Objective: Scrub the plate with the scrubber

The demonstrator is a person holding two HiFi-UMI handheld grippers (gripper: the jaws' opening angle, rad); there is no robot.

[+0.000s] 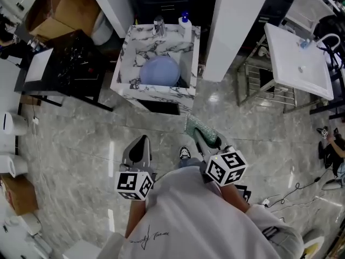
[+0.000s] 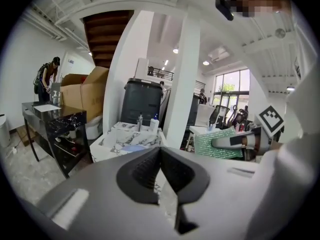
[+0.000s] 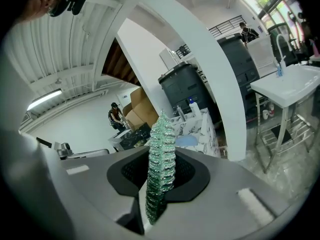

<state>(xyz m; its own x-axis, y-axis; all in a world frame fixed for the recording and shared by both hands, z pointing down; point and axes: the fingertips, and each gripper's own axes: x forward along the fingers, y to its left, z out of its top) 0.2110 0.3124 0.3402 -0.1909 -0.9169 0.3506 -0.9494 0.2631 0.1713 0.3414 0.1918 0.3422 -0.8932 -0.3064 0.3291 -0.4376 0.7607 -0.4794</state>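
Observation:
A pale blue plate [image 1: 159,71] lies in the marble sink [image 1: 125,52] ahead, well away from both grippers. It shows small in the left gripper view as the plate [image 2: 133,147] and in the right gripper view as the plate [image 3: 187,140]. My right gripper [image 1: 200,133] is shut on a glittery green scrubber [image 1: 200,128], held edge-on between its pads as the scrubber [image 3: 160,164]. My left gripper [image 1: 141,143] is shut with nothing in it, its jaws meeting at the gripper [image 2: 160,171]. The scrubber [image 2: 221,143] also shows at the right of the left gripper view.
A faucet [image 1: 158,25] and a soap bottle [image 1: 185,21] stand at the sink's back rim. A black table [image 1: 59,69] is left of the sink, a white pillar [image 1: 237,20] and a white basin on a metal frame [image 1: 297,63] to the right. Cables [image 1: 291,190] trail over the tiled floor.

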